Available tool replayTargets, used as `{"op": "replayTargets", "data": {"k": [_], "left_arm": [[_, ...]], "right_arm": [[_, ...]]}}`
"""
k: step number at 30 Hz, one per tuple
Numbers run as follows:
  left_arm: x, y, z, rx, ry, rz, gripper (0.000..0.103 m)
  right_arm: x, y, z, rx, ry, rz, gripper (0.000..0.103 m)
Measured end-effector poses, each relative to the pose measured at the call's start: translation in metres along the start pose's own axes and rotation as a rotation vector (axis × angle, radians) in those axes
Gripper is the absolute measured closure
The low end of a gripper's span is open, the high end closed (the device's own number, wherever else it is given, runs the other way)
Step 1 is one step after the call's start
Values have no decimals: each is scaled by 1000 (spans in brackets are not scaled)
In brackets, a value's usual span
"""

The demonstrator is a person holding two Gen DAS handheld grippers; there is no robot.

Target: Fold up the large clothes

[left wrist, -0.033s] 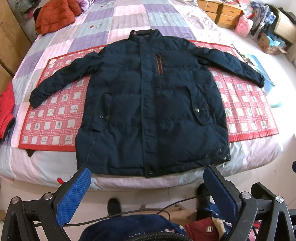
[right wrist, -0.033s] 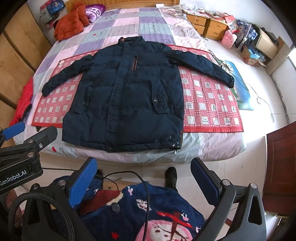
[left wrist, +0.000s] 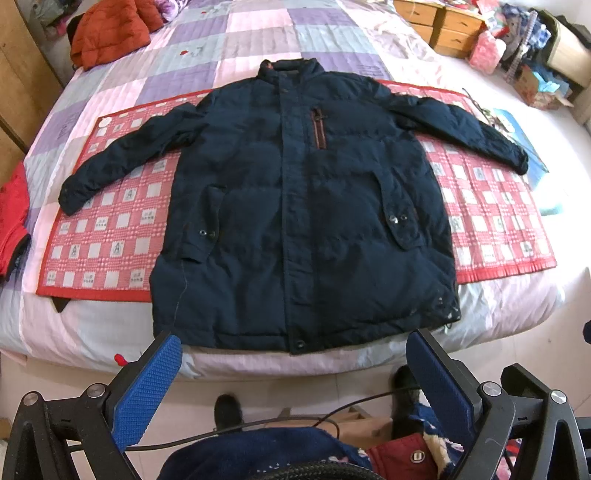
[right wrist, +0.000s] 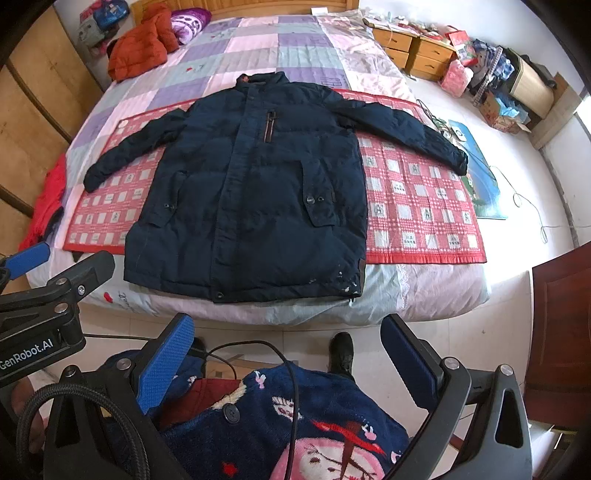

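A large dark navy padded jacket (left wrist: 295, 206) lies flat and face up on a red checked mat (left wrist: 107, 225) on the bed, sleeves spread left and right, collar at the far side. It also shows in the right wrist view (right wrist: 251, 192). My left gripper (left wrist: 291, 354) is open and empty, held back from the bed over the floor, just short of the jacket's hem. My right gripper (right wrist: 288, 332) is open and empty, also off the bed's near edge. The left gripper's body shows at the left of the right wrist view (right wrist: 55, 295).
The bed (left wrist: 258, 33) has a pink and purple quilt. An orange jacket (left wrist: 110, 33) lies at its far left, a red garment (left wrist: 13, 218) at the left edge. Wooden drawers (right wrist: 410, 51) and clutter (right wrist: 498, 81) stand far right. A dark wooden door (right wrist: 561, 325) is at right.
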State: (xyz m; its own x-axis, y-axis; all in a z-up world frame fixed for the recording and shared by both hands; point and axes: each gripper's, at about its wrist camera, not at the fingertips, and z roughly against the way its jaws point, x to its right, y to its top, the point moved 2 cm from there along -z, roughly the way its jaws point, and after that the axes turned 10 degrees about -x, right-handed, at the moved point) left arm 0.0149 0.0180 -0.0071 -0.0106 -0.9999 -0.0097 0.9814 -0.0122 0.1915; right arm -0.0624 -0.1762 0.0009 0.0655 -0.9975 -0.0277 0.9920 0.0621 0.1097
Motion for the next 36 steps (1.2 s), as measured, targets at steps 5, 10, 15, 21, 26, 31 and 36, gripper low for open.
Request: {"op": "replayTargets", "data": {"k": [5, 10, 15, 21, 26, 31, 36], "left_arm": [[1, -1, -1, 2, 2, -1, 3], [1, -1, -1, 2, 1, -1, 3], [2, -2, -1, 2, 2, -1, 3], [3, -3, -1, 2, 2, -1, 3], [2, -3, -2, 5, 2, -2, 3], [1, 0, -3, 1, 4, 0, 3], [-1, 2, -3, 1, 4, -1, 3]], "right_arm": [[-1, 0, 0, 0, 0, -1, 0], [-1, 1, -1, 0, -1, -2, 0], [0, 1, -1, 0, -1, 0, 0], [-1, 2, -2, -1, -1, -1, 0], [-1, 4, -3, -4, -1, -2, 0], [-1, 6, -5, -6, 1, -3, 0], [0, 8, -5, -6, 2, -6, 0]]}}
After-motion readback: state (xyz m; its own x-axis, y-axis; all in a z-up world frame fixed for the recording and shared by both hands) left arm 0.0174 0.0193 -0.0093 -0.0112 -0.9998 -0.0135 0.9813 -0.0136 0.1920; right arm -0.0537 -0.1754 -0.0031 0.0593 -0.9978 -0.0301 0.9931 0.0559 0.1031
